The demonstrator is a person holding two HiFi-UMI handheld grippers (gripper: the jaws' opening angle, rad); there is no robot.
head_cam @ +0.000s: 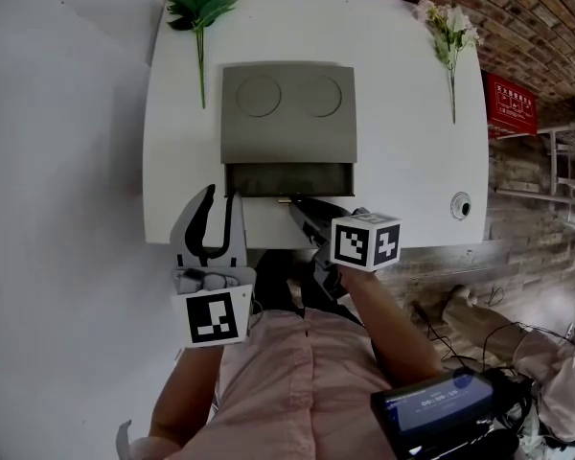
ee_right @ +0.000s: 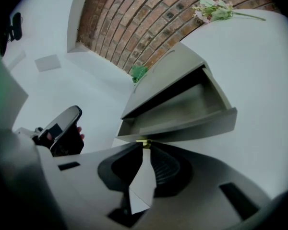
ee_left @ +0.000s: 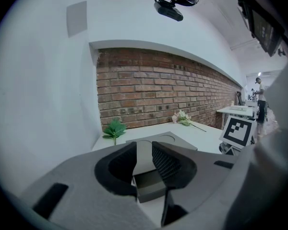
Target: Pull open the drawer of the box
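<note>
A grey box (head_cam: 287, 113) with two round hollows in its lid sits mid-table. Its drawer (head_cam: 287, 178) stands partly pulled out toward me, and the right gripper view shows the drawer (ee_right: 192, 114) with nothing inside. My right gripper (head_cam: 295, 202) reaches the drawer's front, its jaws closed on the small brass knob (ee_right: 143, 142). My left gripper (head_cam: 222, 195) hovers over the table's front edge, left of the drawer. It is open with nothing between its fingers. In the left gripper view the box (ee_left: 169, 138) lies beyond the jaws.
On the white table (head_cam: 402, 161) lie a green leafy sprig (head_cam: 201, 8) at the back left and a pink flower sprig (head_cam: 450, 27) at the back right. A small round object (head_cam: 460, 205) sits near the front right corner. A brick wall backs the table.
</note>
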